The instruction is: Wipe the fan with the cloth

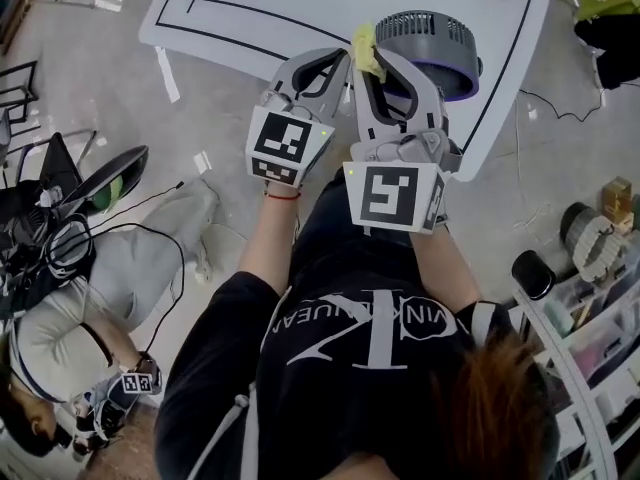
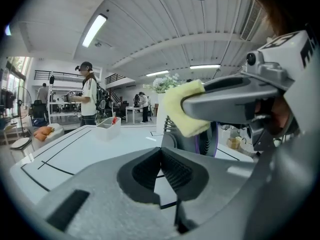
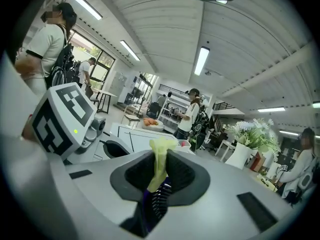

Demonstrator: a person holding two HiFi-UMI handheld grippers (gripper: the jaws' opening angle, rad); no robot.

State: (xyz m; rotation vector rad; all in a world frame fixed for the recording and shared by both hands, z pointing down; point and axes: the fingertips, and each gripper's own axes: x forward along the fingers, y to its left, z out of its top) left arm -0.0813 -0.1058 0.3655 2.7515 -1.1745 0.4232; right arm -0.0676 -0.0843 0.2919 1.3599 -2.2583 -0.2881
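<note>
The grey round fan [image 1: 432,46] with a purple ring stands on the white table [image 1: 250,18] near its right edge. My right gripper [image 1: 372,58] is shut on a yellow cloth [image 1: 365,48] and holds it just left of the fan's top. In the right gripper view the cloth [image 3: 159,159] stands pinched between the pads, with the fan's grille [image 3: 157,200] showing below. My left gripper [image 1: 340,60] is beside the right one, shut with nothing in it. In the left gripper view its pads [image 2: 172,170] meet, and the cloth [image 2: 181,109] and fan [image 2: 201,143] lie ahead to the right.
A small white bin [image 2: 109,128] sits far back on the table. Black lines mark the tabletop. On the floor at left a person [image 1: 60,338] sits among cables. Shelves with clutter [image 1: 590,268] stand at right. People stand in the background [image 2: 88,96].
</note>
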